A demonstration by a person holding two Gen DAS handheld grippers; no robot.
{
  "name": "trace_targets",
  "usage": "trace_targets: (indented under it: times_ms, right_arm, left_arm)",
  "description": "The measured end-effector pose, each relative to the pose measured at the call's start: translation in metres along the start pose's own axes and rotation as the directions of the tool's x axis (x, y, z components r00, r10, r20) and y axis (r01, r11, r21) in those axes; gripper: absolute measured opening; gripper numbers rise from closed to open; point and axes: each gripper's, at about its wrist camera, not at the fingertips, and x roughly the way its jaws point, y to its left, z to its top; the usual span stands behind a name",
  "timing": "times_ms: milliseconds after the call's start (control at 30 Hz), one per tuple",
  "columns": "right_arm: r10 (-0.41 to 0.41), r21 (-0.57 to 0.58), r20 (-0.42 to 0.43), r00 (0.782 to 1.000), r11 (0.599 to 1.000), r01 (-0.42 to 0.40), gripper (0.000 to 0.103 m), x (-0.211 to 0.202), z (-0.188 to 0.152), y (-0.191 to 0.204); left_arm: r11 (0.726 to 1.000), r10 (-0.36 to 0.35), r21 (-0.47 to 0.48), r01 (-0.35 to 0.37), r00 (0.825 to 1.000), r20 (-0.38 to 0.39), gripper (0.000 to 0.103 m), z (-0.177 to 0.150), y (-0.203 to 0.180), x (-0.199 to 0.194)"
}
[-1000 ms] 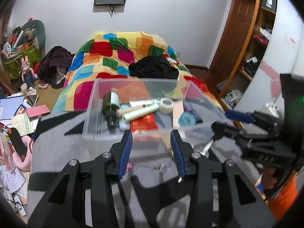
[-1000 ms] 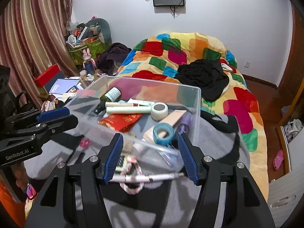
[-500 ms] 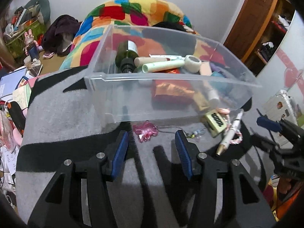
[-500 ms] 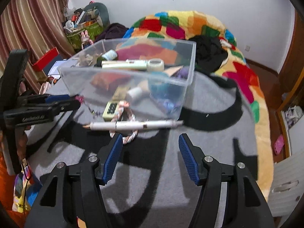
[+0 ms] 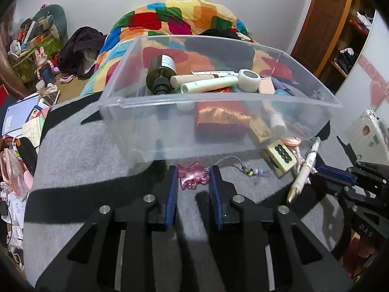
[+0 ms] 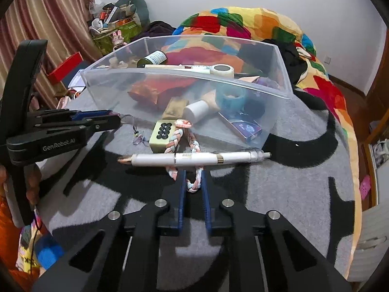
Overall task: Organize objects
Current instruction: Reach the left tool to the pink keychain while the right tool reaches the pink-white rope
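Bed (image 6: 304, 177) with grey-and-black blanket carries everything; its right edge drops off beyond the patchwork quilt (image 6: 218, 22), and open blanket lies on the near side of the clear plastic bin (image 5: 145, 126), under both grippers. Bin sits mid-blanket, near wall facing both cameras, holding a dark green bottle (image 5: 160, 70), pale tubes, a tape roll (image 5: 248, 79) and a red-gold packet (image 5: 218, 119). On the blanket just beside the bin's near wall, largest to smallest: white pen (image 6: 194, 159) lying crosswise; pink-white braided loop (image 6: 184, 143) passing under the pen; cream block with 6 dark dots (image 6: 163, 135), touching the loop; pink translucent charm (image 5: 193, 175) with a thin beaded cord (image 5: 243, 168) trailing toward the block. Left gripper (image 5: 192, 174): jaws narrowed to either side of the charm, pads at its edges; contact looks likely. They have just been closing. Right gripper (image 6: 193, 177): jaws pressed nearly together, pinching the near end of the braided loop, just short of the pen; also just closed, from a wide spread. Versus 1 second ago: both cameras sit lower and closer to the blanket, the bin's near wall fills more of each view, and the loose items, then partly hidden behind the jaws, lie in plain view.
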Motion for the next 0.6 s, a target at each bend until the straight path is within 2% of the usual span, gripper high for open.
trace_targets:
  times_ms: [333,600]
  right_arm:
    - [-0.011,0.062,0.046,0.999,0.998,0.008,0.008,-0.039,-0.017,-0.022]
    - [0.005,0.035,0.142,0.990,0.999,-0.010,0.008,-0.073,-0.001,-0.010]
  left_arm:
    - [0.996,-0.076,-0.035,0.078,0.995,0.058,0.026,-0.029,-0.001,-0.033]
    - [0.994,-0.106,0.008,0.106,0.984,0.147,0.026,-0.026,-0.019,-0.071]
